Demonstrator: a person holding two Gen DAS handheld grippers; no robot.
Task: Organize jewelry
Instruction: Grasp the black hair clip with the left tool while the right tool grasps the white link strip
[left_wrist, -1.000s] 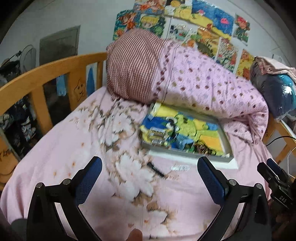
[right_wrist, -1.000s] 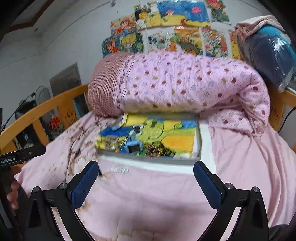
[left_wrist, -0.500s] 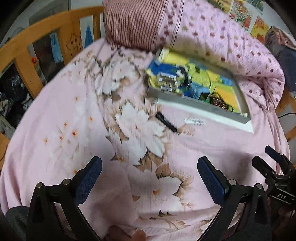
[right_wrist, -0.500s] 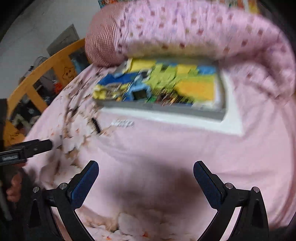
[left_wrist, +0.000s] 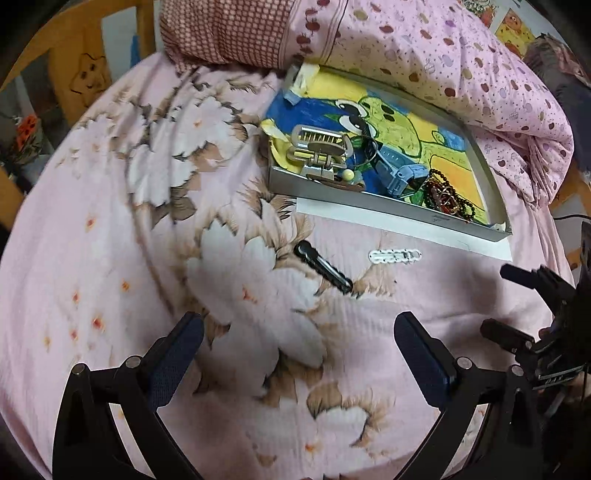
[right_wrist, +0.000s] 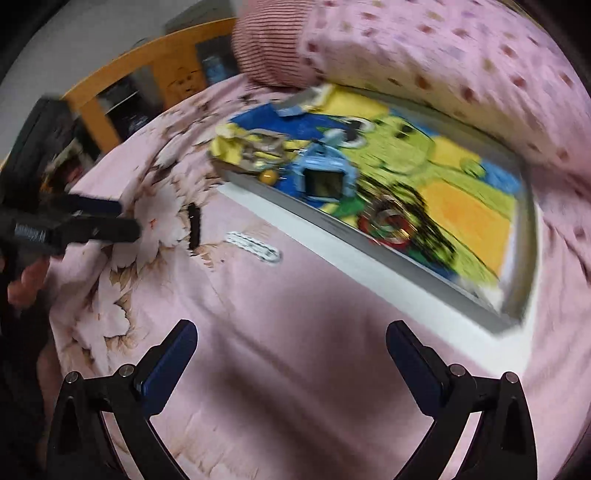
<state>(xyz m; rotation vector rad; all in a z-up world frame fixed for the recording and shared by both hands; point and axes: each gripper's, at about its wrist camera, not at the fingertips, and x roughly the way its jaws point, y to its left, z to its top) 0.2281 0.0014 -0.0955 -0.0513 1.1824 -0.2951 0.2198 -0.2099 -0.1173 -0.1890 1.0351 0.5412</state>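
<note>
A black hair clip (left_wrist: 323, 266) and a white beaded clip (left_wrist: 394, 256) lie on the pink bedspread in front of a grey tray (left_wrist: 354, 197). The tray has a colourful cartoon lining and holds a beige claw clip (left_wrist: 319, 147), a blue watch (left_wrist: 397, 176) and dark beaded bracelets (left_wrist: 447, 195). My left gripper (left_wrist: 297, 350) is open and empty, above the bedspread short of the black clip. My right gripper (right_wrist: 291, 360) is open and empty, over bare bedspread; the black clip (right_wrist: 193, 225), the white clip (right_wrist: 255, 246) and the tray (right_wrist: 369, 236) show ahead, blurred.
A rolled pink dotted quilt (left_wrist: 461, 62) and a checked pillow (left_wrist: 229, 33) lie behind the tray. A wooden bed rail (left_wrist: 74, 70) runs along the left. The left gripper also shows in the right wrist view (right_wrist: 92, 225).
Both grippers have tipped down and moved closer to the bedspread; the wall pictures have left view. The tray and the two clips now look nearer. Both stay open.
</note>
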